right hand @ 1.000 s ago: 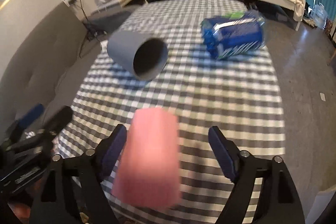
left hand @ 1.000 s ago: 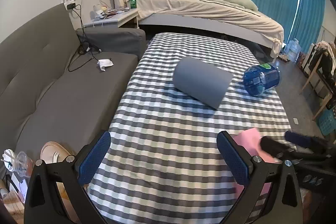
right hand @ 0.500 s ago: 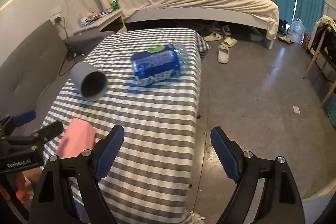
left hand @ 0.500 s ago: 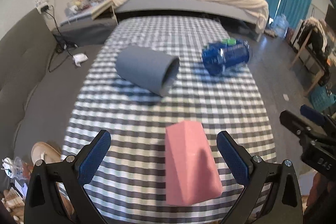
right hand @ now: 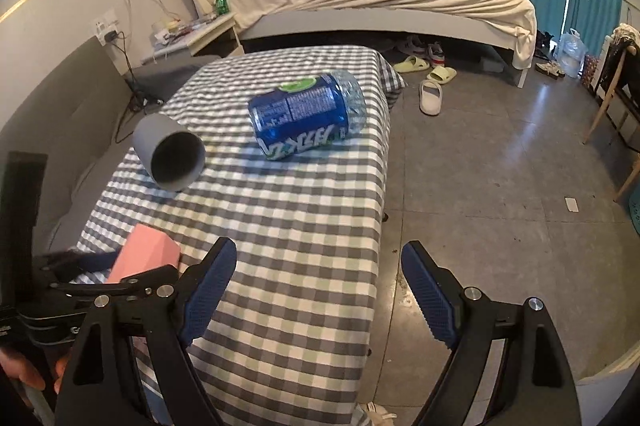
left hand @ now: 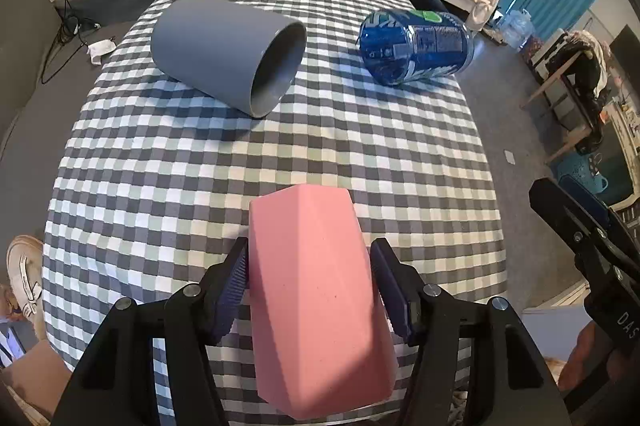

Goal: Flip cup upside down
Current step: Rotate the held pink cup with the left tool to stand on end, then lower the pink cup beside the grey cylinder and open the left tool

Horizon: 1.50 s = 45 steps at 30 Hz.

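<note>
Pink cup near table edge

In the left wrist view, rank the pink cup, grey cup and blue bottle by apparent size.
1. pink cup, though nearness to the camera inflates it
2. grey cup
3. blue bottle

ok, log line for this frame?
left tongs: shut on pink cup | right tongs: open, empty | grey cup: on side

Right tool agape above checked table
</note>
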Available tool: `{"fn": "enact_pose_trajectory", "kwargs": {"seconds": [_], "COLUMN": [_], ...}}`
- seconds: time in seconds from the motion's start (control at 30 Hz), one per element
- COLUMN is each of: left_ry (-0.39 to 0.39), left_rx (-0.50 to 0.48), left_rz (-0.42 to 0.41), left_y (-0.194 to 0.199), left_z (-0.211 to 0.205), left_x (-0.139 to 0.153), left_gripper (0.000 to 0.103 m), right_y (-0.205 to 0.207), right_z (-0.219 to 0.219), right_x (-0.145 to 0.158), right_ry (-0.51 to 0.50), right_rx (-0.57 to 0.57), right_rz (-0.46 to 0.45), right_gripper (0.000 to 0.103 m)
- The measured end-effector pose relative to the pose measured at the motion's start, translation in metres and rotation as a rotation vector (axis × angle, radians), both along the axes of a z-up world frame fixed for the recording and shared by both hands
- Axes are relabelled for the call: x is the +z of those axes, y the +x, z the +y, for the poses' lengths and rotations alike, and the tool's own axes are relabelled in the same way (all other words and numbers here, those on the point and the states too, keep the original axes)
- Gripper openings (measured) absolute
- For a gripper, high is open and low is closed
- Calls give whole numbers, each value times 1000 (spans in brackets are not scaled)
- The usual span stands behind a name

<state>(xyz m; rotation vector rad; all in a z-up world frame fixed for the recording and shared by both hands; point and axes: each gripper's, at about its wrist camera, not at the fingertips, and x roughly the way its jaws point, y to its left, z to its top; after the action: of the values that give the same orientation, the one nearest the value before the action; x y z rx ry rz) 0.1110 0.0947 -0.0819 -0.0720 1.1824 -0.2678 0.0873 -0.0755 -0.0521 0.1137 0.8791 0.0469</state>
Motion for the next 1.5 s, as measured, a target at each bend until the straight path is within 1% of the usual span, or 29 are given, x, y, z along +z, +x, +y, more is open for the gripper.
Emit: {"fn": "enact_pose_trajectory", "kwargs": {"seconds": [0.1, 0.2, 0.3, 0.43, 0.53, 0.6, 0.73, 0.77, 0.83, 0.87, 0.9, 1.03, 1.13, 1.2, 1.27, 1.33, 1.37, 1.43, 1.5], "left_ry": [5, 8, 15, 59, 55, 48, 50, 46, 20, 2, -6, -2, 35, 52, 18, 2, 2, 14, -7], "left_rx": [-15, -15, -11, -23, -38, -45, -55, -55, -58, -63, -60, -58, -66, -46, -30, -34, -46, -49, -37], "left_rz": [-54, -110, -193, -304, -317, -351, -363, -370, -373, -368, -369, -380, -366, -336, -315, -309, -311, -323, -320], "left_y": [0, 6, 13, 17, 11, 4, 4, 5, 8, 10, 10, 5, 3, 6, 9, 10, 10, 11, 14], "left_z": [1, 3, 4, -1, -1, 0, -2, -3, -2, -2, -1, -1, -3, -1, 2, 1, -1, -4, -4], "left_x": [13, 26, 37, 39, 31, 29, 28, 28, 25, 23, 22, 11, -3, -13, -17, -18, -18, -18, -19], "left_gripper": [62, 62, 61, 60, 60, 60, 60, 61, 67, 76, 80, 80, 80, 80, 79, 70, 68, 68, 68], "right_y": [-2, -1, 0, 1, 2, 3, 2, 2, 1, 0, 0, -2, -1, -1, 0, 0, 1, 1, 1], "right_z": [2, 4, 8, 11, 10, 10, 13, 13, 13, 13, 12, 12, 15, 17, 19, 20, 20, 20, 18], "right_x": [5, 5, 3, 1, 1, 2, 3, 4, 6, 6, 6, 7, 8, 7, 6, 4, 3, 2, 1], "right_ry": [-1, -4, -24, -48, -48, -46, -54, -55, -54, -51, -47, -31, -36, -35, -39, -43, -45, -48, -50], "right_rx": [-8, -9, -11, -19, -32, -36, -32, -30, -29, -29, -30, -25, -17, -12, -7, -3, -3, -4, -8], "right_rz": [-30, -31, -30, -37, -43, -50, -54, -57, -67, -71, -73, -85, -88, -86, -83, -79, -77, -72, -70], "right_gripper": [85, 85, 85, 85, 85, 84, 84, 84, 85, 85, 85, 85, 85, 85, 85, 85, 85, 85, 85]}}
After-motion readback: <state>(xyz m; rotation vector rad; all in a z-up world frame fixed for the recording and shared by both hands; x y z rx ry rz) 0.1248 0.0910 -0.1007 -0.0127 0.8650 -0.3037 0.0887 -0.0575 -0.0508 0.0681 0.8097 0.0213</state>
